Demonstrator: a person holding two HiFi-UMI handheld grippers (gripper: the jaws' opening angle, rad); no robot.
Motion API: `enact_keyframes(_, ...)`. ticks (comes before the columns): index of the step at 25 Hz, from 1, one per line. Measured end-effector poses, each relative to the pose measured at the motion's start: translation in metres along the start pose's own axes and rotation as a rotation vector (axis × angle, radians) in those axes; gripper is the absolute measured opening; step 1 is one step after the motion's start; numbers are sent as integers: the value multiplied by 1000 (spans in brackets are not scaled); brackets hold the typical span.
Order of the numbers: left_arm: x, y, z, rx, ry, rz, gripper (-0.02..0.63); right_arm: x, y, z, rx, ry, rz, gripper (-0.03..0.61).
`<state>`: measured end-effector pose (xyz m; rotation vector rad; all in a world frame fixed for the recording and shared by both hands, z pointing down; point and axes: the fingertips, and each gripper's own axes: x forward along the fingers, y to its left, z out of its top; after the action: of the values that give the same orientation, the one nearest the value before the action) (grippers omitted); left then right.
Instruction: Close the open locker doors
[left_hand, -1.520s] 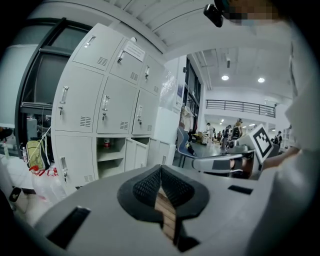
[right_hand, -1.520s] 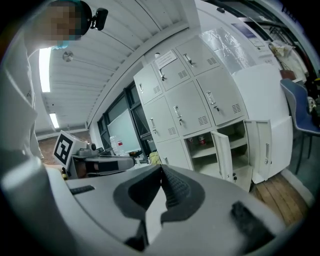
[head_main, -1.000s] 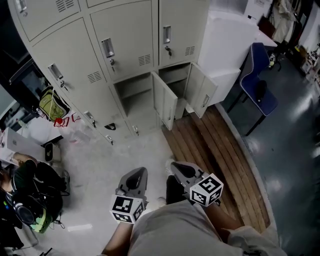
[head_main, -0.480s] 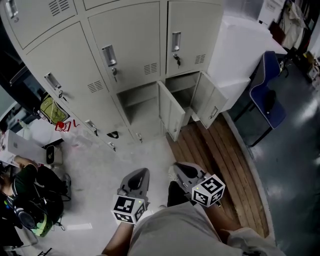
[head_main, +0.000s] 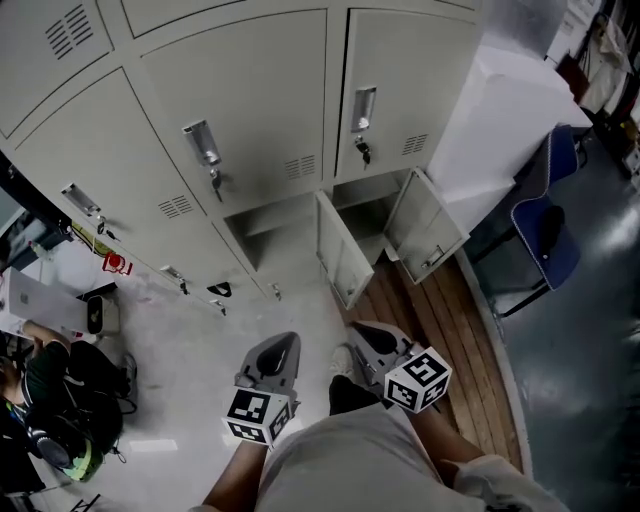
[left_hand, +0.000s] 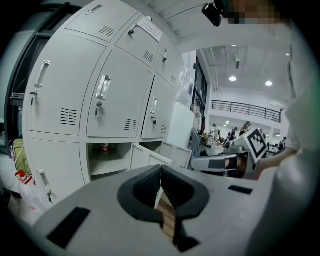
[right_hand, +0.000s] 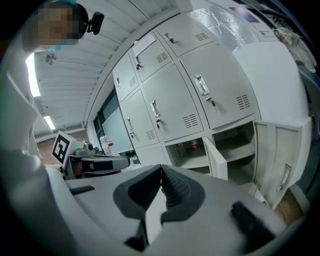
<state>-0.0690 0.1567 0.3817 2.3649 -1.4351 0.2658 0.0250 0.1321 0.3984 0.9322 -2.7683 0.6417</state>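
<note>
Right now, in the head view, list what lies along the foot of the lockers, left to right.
Black bag on the floor → red-and-white tag → left open locker door → right open locker door → blue chair.

In front of the locker bank the pale floor lies open, while the left open door and right open door jut from its bottom row, a narrow gap between them, a blue chair off its right end and bags off its left.
</note>
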Motion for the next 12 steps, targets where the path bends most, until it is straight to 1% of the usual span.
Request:
enact_keyframes(5, 42, 12, 24, -1, -4, 7, 17, 16, -42, 23, 2, 7, -2, 28)
enact_keyframes(12, 91, 21, 41, -21, 7, 15, 17, 32, -100, 43, 13, 17, -11, 28)
